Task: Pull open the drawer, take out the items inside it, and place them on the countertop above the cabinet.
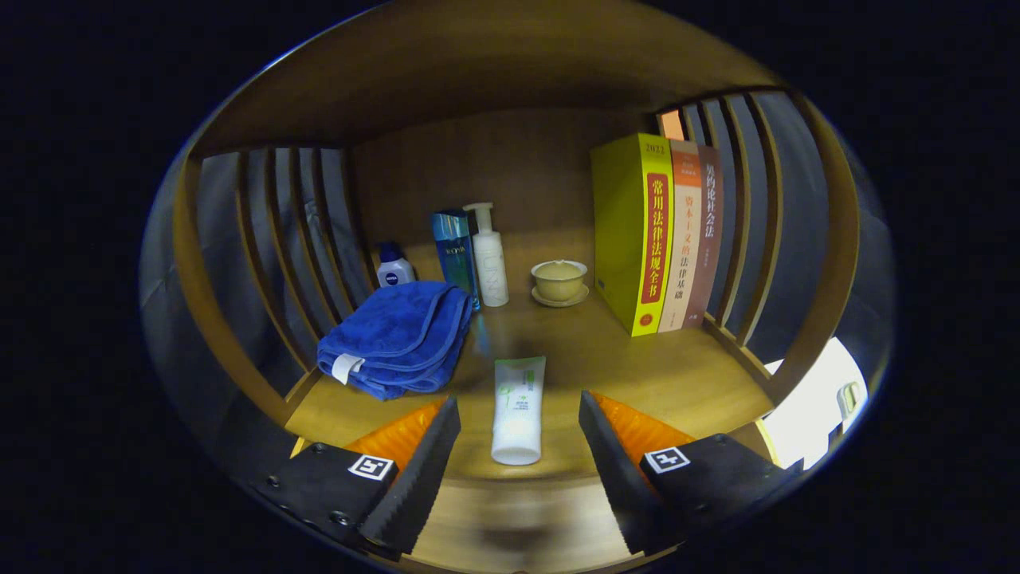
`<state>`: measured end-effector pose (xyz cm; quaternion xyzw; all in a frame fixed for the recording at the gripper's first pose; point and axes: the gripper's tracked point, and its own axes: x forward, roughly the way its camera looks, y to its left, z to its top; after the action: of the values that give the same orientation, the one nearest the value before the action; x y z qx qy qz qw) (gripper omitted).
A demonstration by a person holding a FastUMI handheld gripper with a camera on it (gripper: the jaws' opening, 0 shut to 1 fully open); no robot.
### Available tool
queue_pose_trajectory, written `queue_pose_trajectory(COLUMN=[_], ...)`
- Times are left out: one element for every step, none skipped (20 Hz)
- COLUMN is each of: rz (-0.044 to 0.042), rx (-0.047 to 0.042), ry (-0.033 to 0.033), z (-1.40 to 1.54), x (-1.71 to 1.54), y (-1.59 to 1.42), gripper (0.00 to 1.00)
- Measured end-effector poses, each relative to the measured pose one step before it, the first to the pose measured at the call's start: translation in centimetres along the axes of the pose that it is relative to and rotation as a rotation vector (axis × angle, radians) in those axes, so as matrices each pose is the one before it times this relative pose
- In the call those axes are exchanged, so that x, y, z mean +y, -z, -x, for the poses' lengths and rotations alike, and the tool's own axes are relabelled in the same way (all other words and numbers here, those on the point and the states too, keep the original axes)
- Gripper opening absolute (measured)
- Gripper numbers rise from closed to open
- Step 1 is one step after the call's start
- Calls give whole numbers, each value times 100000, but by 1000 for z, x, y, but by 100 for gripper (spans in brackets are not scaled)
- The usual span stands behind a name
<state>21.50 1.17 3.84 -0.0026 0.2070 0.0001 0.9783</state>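
Countertop [677, 375] is seen carrying books [655, 231] behind and right of the white tube [518, 408], a blue towel [398, 335] to its left. The tube lies flat, likely just placed, between the spread fingers of the gripper [518, 434], untouched. Withdrawal is best made straight back, so the tube is not nudged.

the desk [606, 359] is smooth wood with a soft sheen. the towel [398, 331] is plush blue cloth. the tube [518, 406] is glossy plastic. the open tool [519, 414] has ribbed matt black fingers [422, 470].
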Motion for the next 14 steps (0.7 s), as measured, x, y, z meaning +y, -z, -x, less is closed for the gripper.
queue_pose_trajectory(rz=[667,58,-24,-74,126,104,116,-372,469,93,-226,-757,-556,-479], rx=[-1459,-1202,-1434,-760,-884,-1294,-392,-808,120,-576,-346,396,392,63], ry=[-513,-242,-980,-987,-709,-404,-422,-336,-346,364,-799,-822,-1070,-653], z=[828,732,859,714,845,875,802,598,670,873,709,562,839,752], x=[243,302,375,366,283,199,214,277,169,-15,237,481,409,314], y=[-75,51,75,-3,112,17,314,329,501,353,353,573,661,468], gripper=[98,98,98,98,98,98,98,98,98,98,98,98,98,98])
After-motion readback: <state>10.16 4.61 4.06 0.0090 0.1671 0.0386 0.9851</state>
